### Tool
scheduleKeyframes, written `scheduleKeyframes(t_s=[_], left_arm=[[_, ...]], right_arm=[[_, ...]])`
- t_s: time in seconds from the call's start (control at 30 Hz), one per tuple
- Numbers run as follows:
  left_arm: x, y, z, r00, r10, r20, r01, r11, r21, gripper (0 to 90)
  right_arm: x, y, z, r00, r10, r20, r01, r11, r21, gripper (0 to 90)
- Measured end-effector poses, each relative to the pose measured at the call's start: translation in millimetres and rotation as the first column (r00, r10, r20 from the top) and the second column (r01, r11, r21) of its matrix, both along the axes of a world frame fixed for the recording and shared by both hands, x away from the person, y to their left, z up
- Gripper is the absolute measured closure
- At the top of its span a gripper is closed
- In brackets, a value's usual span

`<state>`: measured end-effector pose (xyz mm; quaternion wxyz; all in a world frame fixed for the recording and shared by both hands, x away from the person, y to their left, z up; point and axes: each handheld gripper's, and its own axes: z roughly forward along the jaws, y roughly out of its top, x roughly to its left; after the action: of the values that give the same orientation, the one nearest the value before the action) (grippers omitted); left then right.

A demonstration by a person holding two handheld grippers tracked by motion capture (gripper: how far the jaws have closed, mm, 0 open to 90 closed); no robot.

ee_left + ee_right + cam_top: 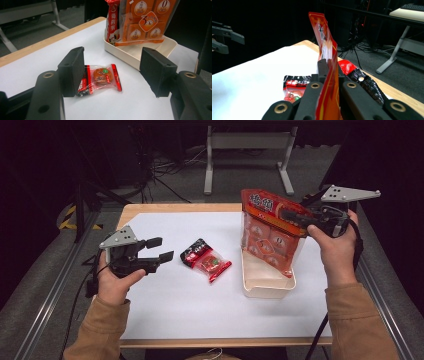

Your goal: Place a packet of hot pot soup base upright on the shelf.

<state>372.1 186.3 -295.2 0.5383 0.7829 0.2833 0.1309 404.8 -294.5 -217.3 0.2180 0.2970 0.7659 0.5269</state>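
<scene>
Standing in the cream tray (267,287) at right of centre, the big orange bag (270,235) is being pinched at its top by the right claw (295,217), seemingly nearly placed, while the left claw (162,249) is hanging wide open and empty near the small snack packet (206,259), lying mid-desk (175,310).

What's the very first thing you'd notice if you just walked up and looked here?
The big orange snack bag grabs the eye: the right gripper pinches its top edge while its bottom sits in a cream tray on the table's right side. Next, a small red-and-black snack packet lies flat mid-table, with the left gripper open beside it.
</scene>
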Motion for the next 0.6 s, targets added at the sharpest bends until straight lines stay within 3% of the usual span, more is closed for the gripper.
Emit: scheduleKeyframes(t_s=[0.33, 0.6], left_arm=[[4.2, 0.3, -4.0, 0.9999, 0.000, 0.010, 0.000, 0.9999, 0.011, 39.7], [8.2, 0.7, -7.7, 0.9999, -0.014, 0.002, 0.014, 0.9998, -0.013, 40.9]], right_arm=[[4.1, -1.1, -16.1, 0.9995, -0.029, -0.013, 0.029, 0.9994, -0.017, 89.7], [5.0, -4.5, -28.6, 0.9993, -0.033, -0.016, 0.033, 0.9994, -0.003, 89.6]])
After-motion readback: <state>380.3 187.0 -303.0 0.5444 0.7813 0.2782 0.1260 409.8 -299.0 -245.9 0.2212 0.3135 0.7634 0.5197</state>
